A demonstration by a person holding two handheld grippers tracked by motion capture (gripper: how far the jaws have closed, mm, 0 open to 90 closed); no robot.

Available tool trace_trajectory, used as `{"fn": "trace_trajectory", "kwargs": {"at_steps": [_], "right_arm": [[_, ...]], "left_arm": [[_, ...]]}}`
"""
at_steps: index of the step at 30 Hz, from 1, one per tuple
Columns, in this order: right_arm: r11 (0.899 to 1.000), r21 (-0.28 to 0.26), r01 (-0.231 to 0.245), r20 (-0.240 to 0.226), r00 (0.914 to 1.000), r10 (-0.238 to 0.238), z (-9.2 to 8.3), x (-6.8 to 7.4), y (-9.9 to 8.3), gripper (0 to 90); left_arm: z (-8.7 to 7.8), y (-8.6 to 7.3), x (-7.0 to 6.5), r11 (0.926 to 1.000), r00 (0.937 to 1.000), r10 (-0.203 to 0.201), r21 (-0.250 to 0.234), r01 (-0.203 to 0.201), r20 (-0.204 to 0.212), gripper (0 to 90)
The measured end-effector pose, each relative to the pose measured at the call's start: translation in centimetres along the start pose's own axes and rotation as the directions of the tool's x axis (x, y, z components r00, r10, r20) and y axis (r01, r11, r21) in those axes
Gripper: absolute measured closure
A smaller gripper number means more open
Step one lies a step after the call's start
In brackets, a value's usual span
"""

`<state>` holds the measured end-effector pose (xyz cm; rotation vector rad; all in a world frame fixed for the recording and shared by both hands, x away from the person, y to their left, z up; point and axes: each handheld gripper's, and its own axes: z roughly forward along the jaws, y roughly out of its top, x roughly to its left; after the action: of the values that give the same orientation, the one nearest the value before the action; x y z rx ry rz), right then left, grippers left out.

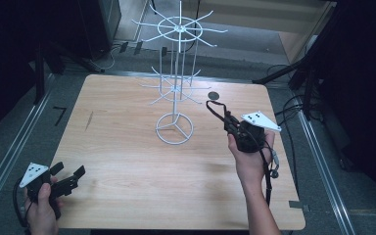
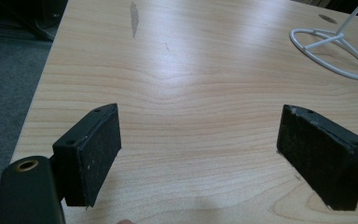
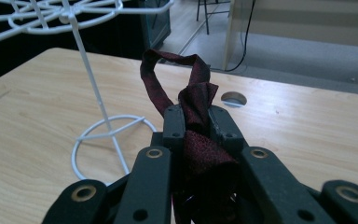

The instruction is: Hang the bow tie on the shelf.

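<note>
The wooden table (image 1: 127, 161) takes up the middle of the high view, its rounded corners and pale edge set against grey floor on both sides, with metal rails running along the floor at far left and far right. A wide stretch of bare wood lies open across the lower centre and left of the frame. The white wire rack (image 1: 176, 78) stands upper centre, its ring base resting on the wood and its spoked tiers rising above the far edge. The left gripper (image 1: 68, 177) sits at the lower left, right at the table's near-left corner, held in a hand (image 1: 41, 208); in the left gripper view its jaws stand wide apart over bare wood grain, nothing between them. The right gripper (image 1: 225, 120) is right of centre, just beside the rack's base, held by the other hand (image 1: 247, 159). Its jaws are clamped on a dark red tie (image 3: 193, 107), whose loop rises above the fingertips in the right gripper view. A small round hole (image 1: 214, 95) shows in the wood near the far edge. Dark equipment and cables crowd the upper corners.
</note>
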<state>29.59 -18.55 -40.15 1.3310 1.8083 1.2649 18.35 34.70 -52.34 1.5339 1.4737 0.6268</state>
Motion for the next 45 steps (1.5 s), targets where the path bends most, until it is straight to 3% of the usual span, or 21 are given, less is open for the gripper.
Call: {"fn": "trace_trajectory", "kwargs": {"at_steps": [9, 21, 45], "right_arm": [[0.996, -0.083, -0.021, 0.016, 0.9996, 0.023, -0.8, 0.0, 0.9, 80.1], [0.990, -0.137, 0.013, -0.027, 0.9995, -0.017, -1.5, 1.6, 2.0, 79.9], [0.985, -0.170, 0.044, -0.063, 0.9965, -0.055, -2.2, 3.1, 2.9, 80.1]], "left_arm": [[0.0, 0.0, 0.0, 1.0000, 1.0000, -0.003, -0.003, 0.003, 0.000, 14.4], [0.0, 0.0, 0.0, 1.0000, 1.0000, -0.006, -0.002, 0.006, 0.001, 14.4], [0.0, 0.0, 0.0, 1.0000, 1.0000, -0.006, -0.002, 0.006, 0.001, 14.5]]}}
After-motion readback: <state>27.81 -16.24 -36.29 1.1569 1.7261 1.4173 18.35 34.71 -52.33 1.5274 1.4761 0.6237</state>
